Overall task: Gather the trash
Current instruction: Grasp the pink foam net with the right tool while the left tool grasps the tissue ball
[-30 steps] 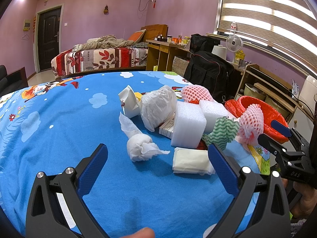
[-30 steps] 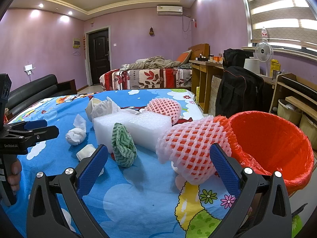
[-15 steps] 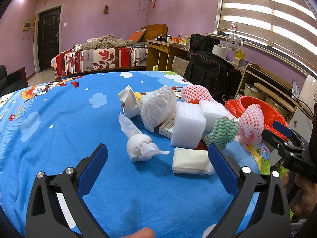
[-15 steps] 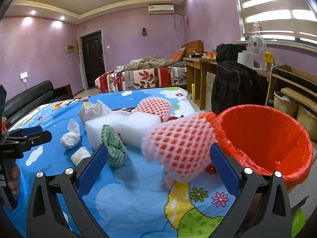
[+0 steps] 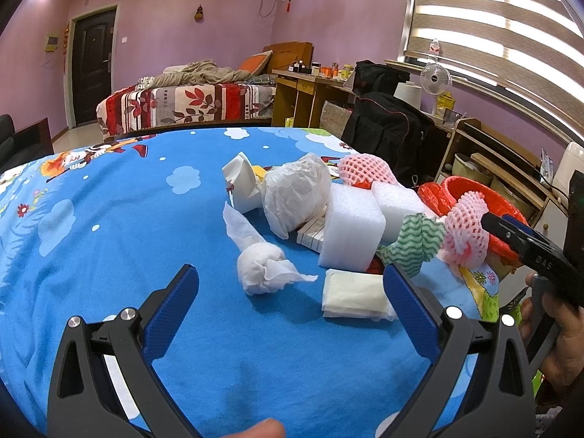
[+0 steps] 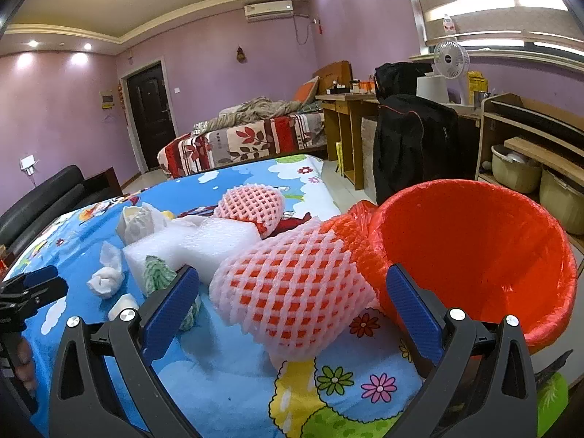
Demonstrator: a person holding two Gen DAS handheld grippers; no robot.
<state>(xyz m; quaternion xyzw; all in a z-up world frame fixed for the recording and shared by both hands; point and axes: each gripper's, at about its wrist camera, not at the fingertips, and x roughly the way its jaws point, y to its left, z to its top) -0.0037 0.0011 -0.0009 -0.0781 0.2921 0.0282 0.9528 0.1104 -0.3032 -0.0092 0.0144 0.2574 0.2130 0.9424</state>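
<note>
The left tongs [image 5: 290, 297] stayed wide open, empty, facing the crumpled white tissue ball [image 5: 262, 268] on the blue tabletop [image 5: 109, 219]. Rightward, the open, empty right tongs [image 6: 292, 304] had closed in around the pink foam net sleeve [image 6: 292, 292] touching the red-lined bin [image 6: 474, 248]; pickup looked imminent.

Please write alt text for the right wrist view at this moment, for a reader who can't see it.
The open right gripper frames a pink foam fruit net lying on a blue cartoon tablecloth, its jaws wide apart and not touching it. A red-lined trash bin stands just right of the net; white foam blocks and crumpled tissue lie behind, left.
</note>
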